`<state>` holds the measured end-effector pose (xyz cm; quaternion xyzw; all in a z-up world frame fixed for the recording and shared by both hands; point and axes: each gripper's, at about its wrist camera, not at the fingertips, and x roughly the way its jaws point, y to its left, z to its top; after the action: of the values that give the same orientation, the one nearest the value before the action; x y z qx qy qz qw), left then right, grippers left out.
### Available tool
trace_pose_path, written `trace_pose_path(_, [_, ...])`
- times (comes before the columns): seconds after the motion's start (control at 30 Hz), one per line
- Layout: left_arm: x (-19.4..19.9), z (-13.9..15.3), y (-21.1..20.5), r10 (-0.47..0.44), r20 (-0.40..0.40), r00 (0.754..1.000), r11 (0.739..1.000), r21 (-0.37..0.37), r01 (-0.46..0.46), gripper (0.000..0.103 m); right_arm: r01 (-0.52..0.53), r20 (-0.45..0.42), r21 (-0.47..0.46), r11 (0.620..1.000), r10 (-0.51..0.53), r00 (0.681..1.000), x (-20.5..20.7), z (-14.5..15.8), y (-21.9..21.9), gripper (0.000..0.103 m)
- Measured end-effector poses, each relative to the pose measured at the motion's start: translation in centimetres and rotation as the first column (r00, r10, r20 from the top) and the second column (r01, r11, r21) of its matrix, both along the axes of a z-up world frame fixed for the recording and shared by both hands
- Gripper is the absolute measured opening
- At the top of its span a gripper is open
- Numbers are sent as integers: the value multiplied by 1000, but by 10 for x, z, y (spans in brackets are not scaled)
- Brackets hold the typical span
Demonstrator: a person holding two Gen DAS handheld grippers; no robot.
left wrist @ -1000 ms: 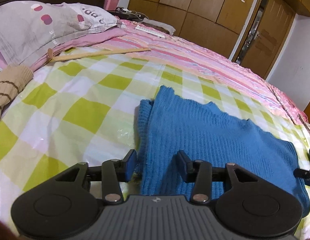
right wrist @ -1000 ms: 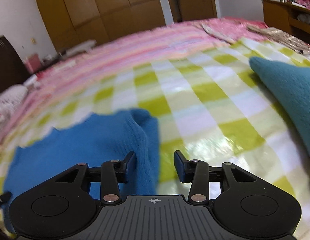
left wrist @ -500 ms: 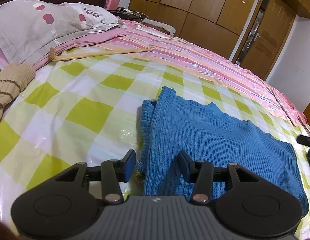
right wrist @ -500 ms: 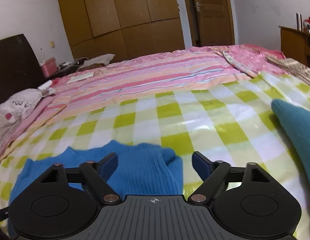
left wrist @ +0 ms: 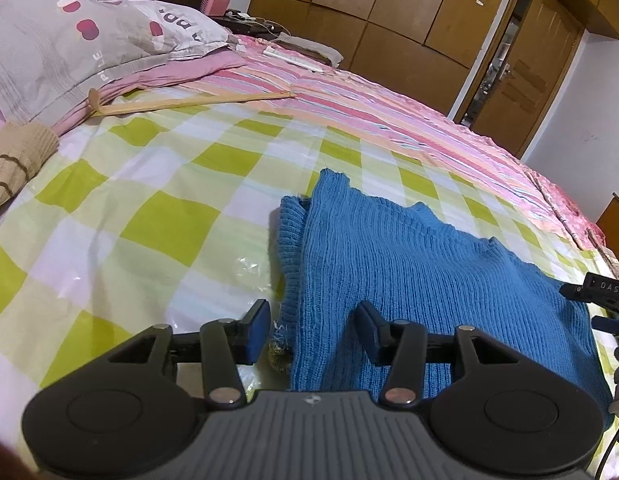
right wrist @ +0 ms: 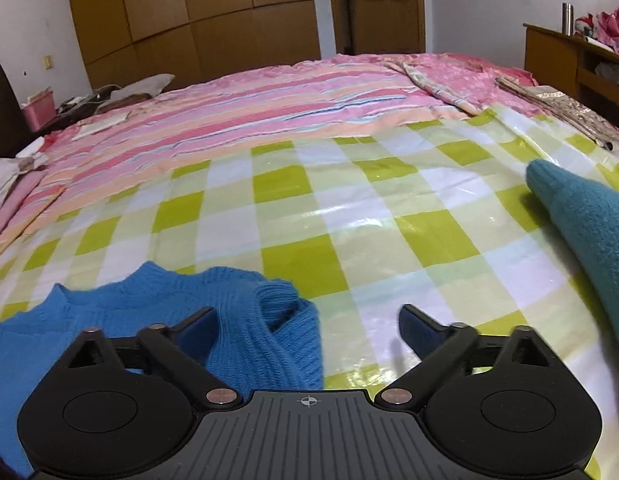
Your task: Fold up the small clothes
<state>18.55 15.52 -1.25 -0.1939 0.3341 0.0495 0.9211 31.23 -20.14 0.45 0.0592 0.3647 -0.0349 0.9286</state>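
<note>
A blue knit sweater (left wrist: 409, 264) lies folded on the green checked sheet (left wrist: 149, 200) of the bed. My left gripper (left wrist: 313, 324) is open and empty, just above the sweater's near left edge. In the right wrist view the sweater's right end (right wrist: 245, 316) lies bunched under my right gripper (right wrist: 307, 326), which is wide open and empty. The right gripper's tip also shows at the right edge of the left wrist view (left wrist: 597, 292).
A teal garment (right wrist: 585, 220) lies to the right. A beige striped knit (left wrist: 13, 160), a grey pillow (left wrist: 69, 44) and a wooden stick (left wrist: 189, 100) lie at the left. A pink striped blanket (right wrist: 269, 96) covers the far side. Wardrobes and a door stand behind.
My right gripper opened wide, let go of the sweater's edge and rose and drew back. My left gripper moved very little and stayed open.
</note>
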Motion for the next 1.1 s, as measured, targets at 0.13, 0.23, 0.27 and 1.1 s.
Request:
trace_pose_path(0.13, [0,0,0,0,0,1000,1000,0,0,54,-5,0,8,1000,5,1000,1,3,0,46])
trace_pose_path(0.23, [0,0,0,-1,0,1000,1000,-1,1,54,-14,3,22,1000,14,1000,2,6,2,9])
trace_pose_path(0.27, [0,0,0,-2,0,1000,1000,-2,2,54,-5,13,25,1000,5,1000,0,8,2,8])
trace_pose_path(1.1, [-18,8,4,54,-10,999,999,-3,-54,53,-134,27,-37,990,135,991,-81,7,18,40])
